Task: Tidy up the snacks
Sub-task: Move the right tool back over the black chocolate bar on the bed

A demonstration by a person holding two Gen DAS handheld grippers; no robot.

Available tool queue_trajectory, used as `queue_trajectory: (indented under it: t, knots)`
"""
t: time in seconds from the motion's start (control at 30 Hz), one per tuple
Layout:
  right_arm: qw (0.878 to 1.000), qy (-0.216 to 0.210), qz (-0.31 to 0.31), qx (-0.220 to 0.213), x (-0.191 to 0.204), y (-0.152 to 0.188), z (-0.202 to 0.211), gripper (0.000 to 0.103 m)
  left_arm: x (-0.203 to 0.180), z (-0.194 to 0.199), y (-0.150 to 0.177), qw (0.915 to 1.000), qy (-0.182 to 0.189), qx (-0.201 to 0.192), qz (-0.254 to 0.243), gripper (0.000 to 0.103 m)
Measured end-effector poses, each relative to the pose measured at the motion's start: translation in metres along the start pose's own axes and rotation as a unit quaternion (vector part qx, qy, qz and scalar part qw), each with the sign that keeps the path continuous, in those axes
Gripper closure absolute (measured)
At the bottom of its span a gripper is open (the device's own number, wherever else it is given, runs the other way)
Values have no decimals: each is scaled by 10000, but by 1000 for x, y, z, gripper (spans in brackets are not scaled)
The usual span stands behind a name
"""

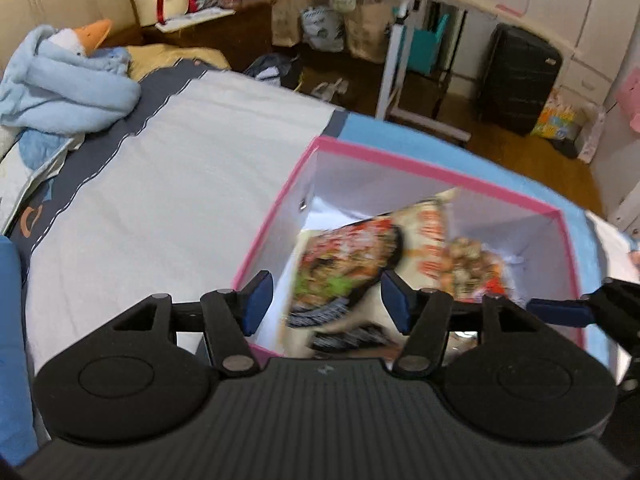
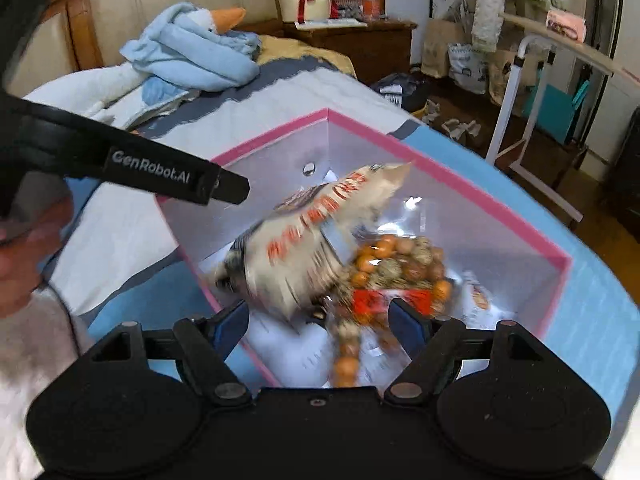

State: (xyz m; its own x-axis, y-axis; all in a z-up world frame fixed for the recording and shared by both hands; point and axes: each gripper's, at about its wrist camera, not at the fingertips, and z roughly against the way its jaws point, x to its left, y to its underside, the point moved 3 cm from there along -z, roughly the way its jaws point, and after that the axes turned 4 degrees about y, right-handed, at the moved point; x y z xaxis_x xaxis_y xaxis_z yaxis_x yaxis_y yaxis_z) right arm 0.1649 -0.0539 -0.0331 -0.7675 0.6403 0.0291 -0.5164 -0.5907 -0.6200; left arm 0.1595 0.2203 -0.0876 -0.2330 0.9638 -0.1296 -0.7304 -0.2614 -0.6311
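Note:
A pink-rimmed white box (image 1: pixel 400 164) (image 2: pixel 440 168) stands open on the bed. Inside it, a cream snack bag with red lettering (image 1: pixel 348 264) (image 2: pixel 304 248) is tilted and motion-blurred. Beside it lies a clear bag of orange and brown nuts (image 2: pixel 400 264) (image 1: pixel 472 268). My left gripper (image 1: pixel 327 304) hovers over the box's near edge, open, its blue pads apart from the blurred bag between them. My right gripper (image 2: pixel 320 326) is open too, with the nut bag below and between its fingers, untouched. One finger of the left gripper (image 2: pixel 180 176) crosses the right wrist view.
A small white packet (image 2: pixel 478 296) lies at the box's right wall. A blue blanket with a plush goose (image 1: pixel 68 76) (image 2: pixel 192 52) sits at the bed's head. On the floor beyond the bed stand a white rack (image 1: pixel 396 52), a black suitcase (image 1: pixel 516 80) and paper bags.

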Motion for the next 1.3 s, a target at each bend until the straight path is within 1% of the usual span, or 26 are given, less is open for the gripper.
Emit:
queue_trajectory:
  t: [0.07,0.13,0.23,0.3,0.4,0.47,0.57,0.63,0.7,0.73,0.8,0.83,0.87,0.9,0.93,0.97,1.03,1.1,1.23,1.3]
  knots:
    - [9998,67,61,-181,-11,5,29,18,-13,14,1,9999,85,-64,-73,44]
    - [9994,125,75,-312,-23,11,55,17,-31,30,4,9993,264,-120,-215,44]
    - [9980,205,146,-580,-43,26,96,17,-61,47,7,9968,688,-74,-394,44]
    - [9970,279,211,-685,-55,37,115,17,-84,54,9,9936,1004,2,-527,44]
    - [9939,486,350,-926,-71,57,137,17,-118,63,14,9882,1356,137,-706,44]
    - [9917,544,456,-1070,-80,68,145,17,-142,64,17,9833,1630,315,-740,46]
    - [9901,455,500,-1232,-93,83,152,17,-180,65,27,9735,1986,557,-989,52]
    - [9908,361,547,-1186,-100,93,149,11,-206,62,36,9694,2087,674,-1099,55]
    - [9915,336,657,-1075,-107,103,140,11,-227,53,41,9674,2089,800,-1187,55]
    - [9924,302,647,-1003,-110,108,135,11,-235,46,44,9680,2038,888,-1166,56]
    - [9951,170,499,-836,-119,114,121,11,-247,31,52,9686,1966,1087,-1067,56]
    - [9957,80,391,-835,-122,117,114,11,-253,23,56,9685,1954,1146,-1037,56]
    - [9967,6,222,-779,-128,119,103,11,-257,13,59,9684,1946,1177,-1028,56]
    - [9980,-5,142,-619,-132,122,94,12,-261,4,62,9683,1950,1181,-1017,56]
    - [9987,43,109,-487,-135,125,83,12,-264,-4,65,9687,1935,1202,-988,56]
    - [9988,106,43,-477,-139,130,77,12,-267,-14,68,9703,1859,1250,-909,56]
    - [9994,94,-104,-316,-144,136,63,12,-268,-29,70,9740,1702,1286,-758,56]
    - [9995,74,-231,-202,-147,141,50,12,-269,-42,73,9759,1637,1330,-565,56]
    - [9998,161,-33,-81,-143,147,28,12,-268,-67,82,9798,1289,1500,-307,56]
    - [9998,124,122,-39,-140,147,18,14,-264,-81,88,9782,1177,1707,-113,56]
